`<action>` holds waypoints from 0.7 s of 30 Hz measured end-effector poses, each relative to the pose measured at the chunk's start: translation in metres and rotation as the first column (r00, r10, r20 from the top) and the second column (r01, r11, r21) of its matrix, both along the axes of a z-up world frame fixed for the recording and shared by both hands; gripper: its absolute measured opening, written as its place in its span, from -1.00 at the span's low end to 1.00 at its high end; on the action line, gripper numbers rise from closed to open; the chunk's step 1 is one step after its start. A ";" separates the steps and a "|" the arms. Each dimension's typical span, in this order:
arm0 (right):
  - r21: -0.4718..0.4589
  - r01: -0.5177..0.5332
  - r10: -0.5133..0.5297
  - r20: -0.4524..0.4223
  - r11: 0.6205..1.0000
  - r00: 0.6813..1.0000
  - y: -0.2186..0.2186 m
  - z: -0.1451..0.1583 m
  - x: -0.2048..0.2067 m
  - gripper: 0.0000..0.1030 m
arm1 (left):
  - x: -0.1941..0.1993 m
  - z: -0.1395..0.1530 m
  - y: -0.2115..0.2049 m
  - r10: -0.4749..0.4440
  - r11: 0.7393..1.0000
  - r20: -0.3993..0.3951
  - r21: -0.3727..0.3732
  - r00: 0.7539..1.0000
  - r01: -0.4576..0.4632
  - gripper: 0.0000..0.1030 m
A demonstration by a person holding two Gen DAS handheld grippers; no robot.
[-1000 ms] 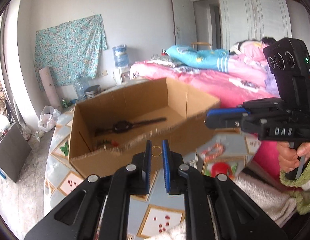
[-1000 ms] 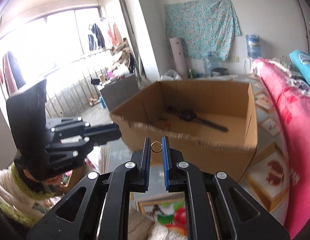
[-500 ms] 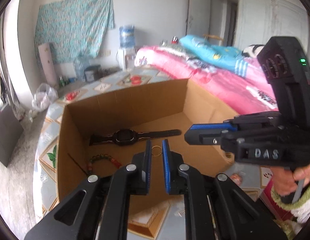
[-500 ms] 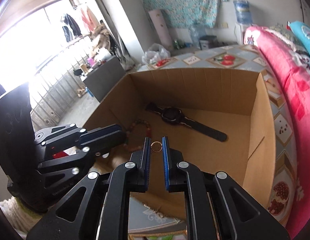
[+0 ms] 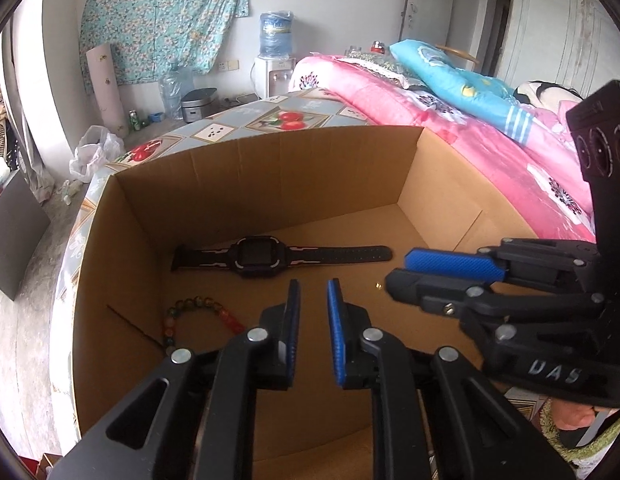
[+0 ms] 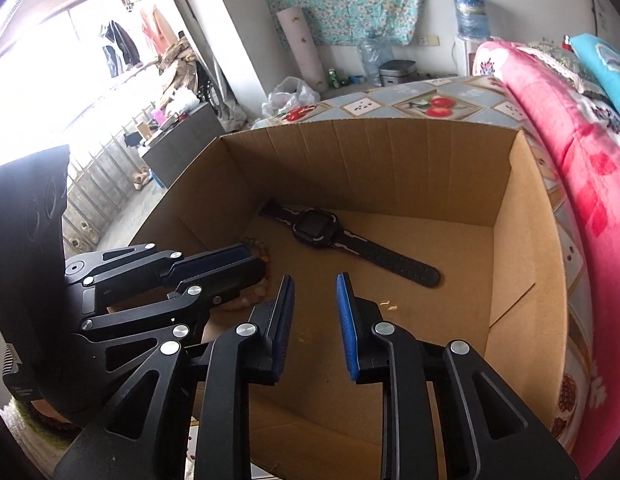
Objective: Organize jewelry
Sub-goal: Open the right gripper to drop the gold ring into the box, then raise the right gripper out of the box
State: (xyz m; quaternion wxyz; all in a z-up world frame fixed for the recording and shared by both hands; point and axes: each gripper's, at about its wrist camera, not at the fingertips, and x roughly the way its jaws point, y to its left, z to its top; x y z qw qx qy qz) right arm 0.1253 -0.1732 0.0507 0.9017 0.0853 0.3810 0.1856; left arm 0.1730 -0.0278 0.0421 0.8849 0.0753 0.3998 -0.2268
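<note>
Beaded bracelet (image 5: 190, 312) lies half hidden behind left gripper (image 5: 312, 292) in box (image 5: 270, 184).

Both wrist views look down (close) into one cardboard box (image 5: 270, 176).

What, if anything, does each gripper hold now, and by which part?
Nothing. The left gripper and right gripper have just been opening, with nothing between their fingers, above the cardboard box.
</note>
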 end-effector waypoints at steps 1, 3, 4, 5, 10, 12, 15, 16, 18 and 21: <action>0.007 0.003 -0.003 0.005 1.000 1.000 -0.001 0.001 -0.002 -0.56 | 0.000 0.000 0.001 0.003 1.000 0.001 0.000 1.000 -0.003 -0.71; 0.016 0.007 -0.007 0.014 1.000 1.000 -0.003 0.004 -0.003 -0.55 | -0.001 0.001 0.004 0.011 1.000 0.007 -0.003 1.000 -0.011 -0.69; 0.021 0.008 -0.008 0.018 1.000 1.000 -0.004 0.004 -0.003 -0.54 | -0.002 0.002 0.005 0.015 1.000 0.010 -0.005 1.000 -0.015 -0.69; 0.024 0.007 -0.008 0.022 1.000 1.000 -0.004 0.006 -0.005 -0.54 | -0.004 0.004 0.006 0.018 1.000 0.014 -0.009 1.000 -0.018 -0.69; 0.032 0.009 -0.011 0.052 0.999 0.999 -0.003 0.013 -0.014 -0.49 | -0.014 0.014 0.013 0.025 0.999 0.040 -0.034 0.999 -0.024 -0.66; 0.042 0.009 -0.012 0.063 0.999 0.998 -0.003 0.017 -0.018 -0.46 | -0.019 0.018 0.016 0.026 0.999 0.050 -0.045 0.998 -0.023 -0.65; 0.056 0.005 -0.010 0.075 0.998 0.997 -0.003 0.020 -0.025 -0.45 | -0.030 0.025 0.023 0.030 0.997 0.065 -0.067 0.997 -0.026 -0.61; 0.060 0.003 -0.008 0.080 0.998 0.997 -0.003 0.021 -0.028 -0.44 | -0.035 0.027 0.027 0.032 0.997 0.071 -0.078 0.997 -0.027 -0.61; 0.069 -0.001 -0.005 0.087 0.998 0.996 -0.003 0.022 -0.033 -0.44 | -0.048 0.032 0.034 0.033 0.995 0.085 -0.097 0.996 -0.025 -0.60; 0.086 -0.008 0.000 0.098 0.996 0.995 -0.002 0.025 -0.044 -0.43 | -0.066 0.037 0.044 0.034 0.992 0.103 -0.124 0.994 -0.021 -0.56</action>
